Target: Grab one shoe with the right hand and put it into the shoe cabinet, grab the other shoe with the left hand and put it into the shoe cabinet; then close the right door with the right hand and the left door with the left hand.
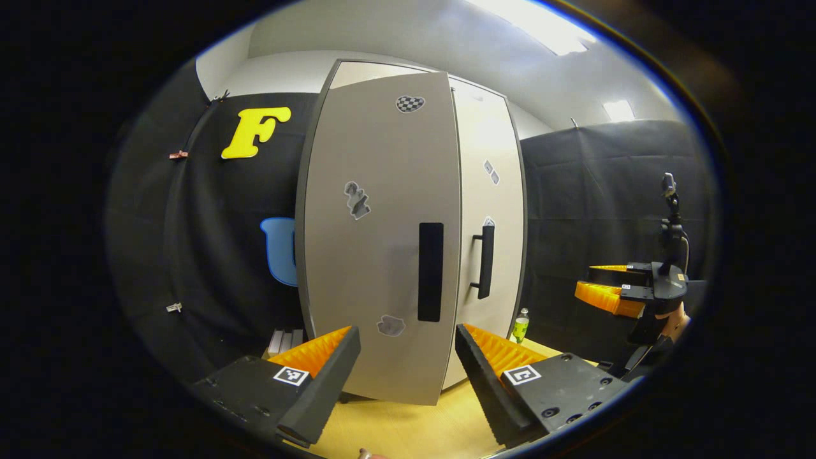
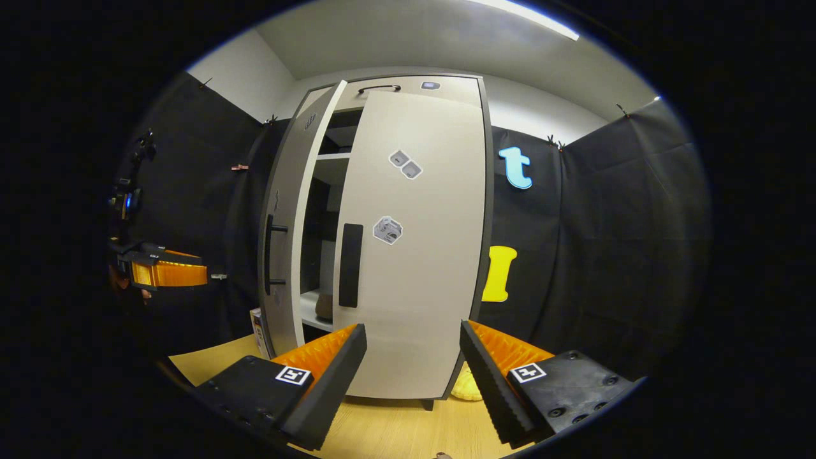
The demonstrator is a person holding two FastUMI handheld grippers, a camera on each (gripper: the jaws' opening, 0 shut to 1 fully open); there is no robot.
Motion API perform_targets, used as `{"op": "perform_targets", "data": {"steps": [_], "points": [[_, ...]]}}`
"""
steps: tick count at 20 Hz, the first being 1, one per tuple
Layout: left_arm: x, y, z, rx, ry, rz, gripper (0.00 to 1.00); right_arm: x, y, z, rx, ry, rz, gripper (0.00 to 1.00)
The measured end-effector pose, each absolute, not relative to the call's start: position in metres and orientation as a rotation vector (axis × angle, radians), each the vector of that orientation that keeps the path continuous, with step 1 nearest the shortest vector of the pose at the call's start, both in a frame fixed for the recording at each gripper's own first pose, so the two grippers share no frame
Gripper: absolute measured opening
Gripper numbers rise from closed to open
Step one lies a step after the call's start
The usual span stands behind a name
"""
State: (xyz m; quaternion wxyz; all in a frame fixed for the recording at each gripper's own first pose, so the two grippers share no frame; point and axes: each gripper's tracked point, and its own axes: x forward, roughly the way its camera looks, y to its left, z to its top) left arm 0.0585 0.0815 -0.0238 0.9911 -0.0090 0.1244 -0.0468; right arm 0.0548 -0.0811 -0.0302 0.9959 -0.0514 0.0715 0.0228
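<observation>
Right gripper view: beige shoe cabinet (image 2: 414, 255), doors ajar.

We stand in a recording booth: black cloth walls (image 2: 593, 210) clipped up around a pale shoe cabinet (image 2: 421, 242) on wood-look flooring (image 2: 395, 427), under ceiling strip lights (image 1: 542, 25).

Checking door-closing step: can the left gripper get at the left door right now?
Probably yes. The left gripper is open and faces the left door head-on, with nothing between them; the right gripper is off to the side.
</observation>
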Motion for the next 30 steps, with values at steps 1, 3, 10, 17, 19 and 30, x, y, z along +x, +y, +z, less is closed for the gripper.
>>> {"op": "perform_targets", "data": {"steps": [1, 3, 10, 17, 19, 30], "points": [[0.059, 0.082, -0.024, -0.020, 0.249, -0.093, 0.95, 0.054, -0.081, -0.029, -0.104, 0.140, 0.045, 0.97], [0.059, 0.081, -0.025, -0.022, 0.252, -0.098, 0.95, 0.054, -0.080, -0.028, -0.099, 0.138, 0.047, 0.98], [0.058, 0.084, -0.026, -0.009, 0.259, -0.092, 0.95, 0.058, -0.076, -0.027, -0.094, 0.137, 0.057, 0.98], [0.060, 0.086, -0.022, -0.008, 0.226, -0.075, 0.95, 0.063, -0.081, -0.021, -0.098, 0.117, 0.051, 0.98], [0.061, 0.087, -0.023, -0.008, 0.227, -0.072, 0.93, 0.064, -0.081, -0.023, -0.097, 0.117, 0.052, 0.98], [0.068, 0.088, -0.023, 0.001, 0.217, -0.056, 0.95, 0.066, -0.081, -0.023, -0.074, 0.118, 0.055, 0.98]]}}
